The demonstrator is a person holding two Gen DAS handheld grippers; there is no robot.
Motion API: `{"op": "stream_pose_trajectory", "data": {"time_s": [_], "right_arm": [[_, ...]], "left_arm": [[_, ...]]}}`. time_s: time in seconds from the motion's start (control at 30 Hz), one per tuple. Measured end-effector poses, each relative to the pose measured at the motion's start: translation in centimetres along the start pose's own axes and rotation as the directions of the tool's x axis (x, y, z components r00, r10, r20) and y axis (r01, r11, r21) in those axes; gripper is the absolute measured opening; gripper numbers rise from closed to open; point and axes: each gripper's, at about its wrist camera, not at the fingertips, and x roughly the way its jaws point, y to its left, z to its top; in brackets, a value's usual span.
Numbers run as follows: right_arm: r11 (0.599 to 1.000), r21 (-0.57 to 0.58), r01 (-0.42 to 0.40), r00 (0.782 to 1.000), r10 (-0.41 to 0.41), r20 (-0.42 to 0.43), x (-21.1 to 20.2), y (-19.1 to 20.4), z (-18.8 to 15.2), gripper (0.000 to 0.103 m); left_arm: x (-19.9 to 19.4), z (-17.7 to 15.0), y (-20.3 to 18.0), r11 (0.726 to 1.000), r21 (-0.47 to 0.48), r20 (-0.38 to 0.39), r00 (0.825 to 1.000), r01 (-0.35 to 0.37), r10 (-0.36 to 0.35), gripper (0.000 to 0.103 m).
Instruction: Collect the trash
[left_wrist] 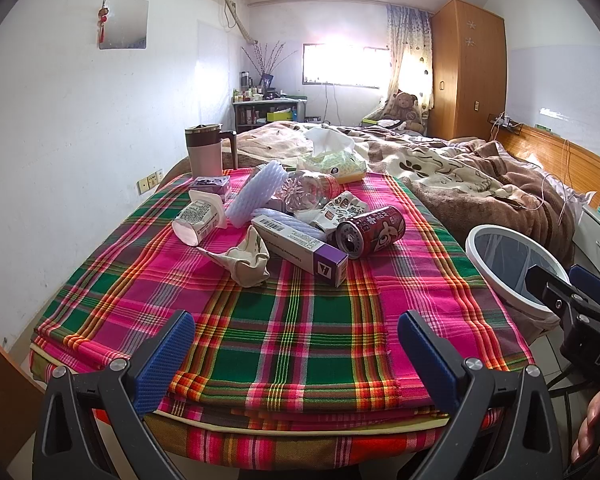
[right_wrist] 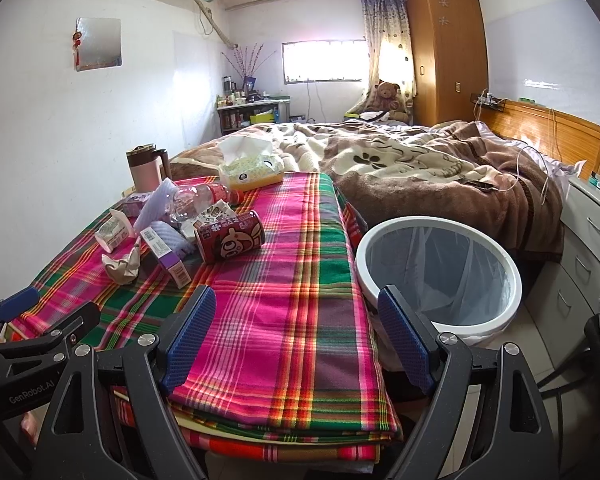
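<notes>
- The trash sits in one heap on the plaid pink-and-green cloth (left_wrist: 292, 320), far-left part: a red drink can (left_wrist: 370, 232) on its side, a long white-and-purple carton (left_wrist: 300, 250), a crumpled beige paper wad (left_wrist: 248, 260), a clear plastic bottle (left_wrist: 308, 192) and a white plastic cup (left_wrist: 196, 220).
- The round white bin with a clear liner (right_wrist: 440, 276) stands on the floor beside the cloth; it looks empty, so you seem to have everything left to collect.
- Your left gripper (left_wrist: 296, 356) and right gripper (right_wrist: 296, 336) both hover with jaws spread wide, holding nothing.
- Readable writing: "GenRobot.AI" on a gripper body; the can's characters are too blurred to read.
</notes>
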Motion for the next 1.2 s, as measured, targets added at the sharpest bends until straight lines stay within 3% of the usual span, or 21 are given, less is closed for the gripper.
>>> {"op": "stream_pose_trajectory", "data": {"time_s": [0.87, 1.2], "right_arm": [[1.0, -0.002, 0.004, 1.0, -0.004, -0.002, 0.2, 0.0, 0.0, 0.085], [1.0, -0.007, 0.007, 1.0, -0.007, -0.028, 1.5, 0.0, 0.0, 0.085]], "left_arm": [[0.0, 0.0, 0.1, 1.0, -0.004, -0.005, 1.0, -0.003, 0.003, 0.103], [2.0, 0.0, 0.5, 1.0, -0.012, -0.045, 0.999, 0.008, -0.009, 0.103]]}}
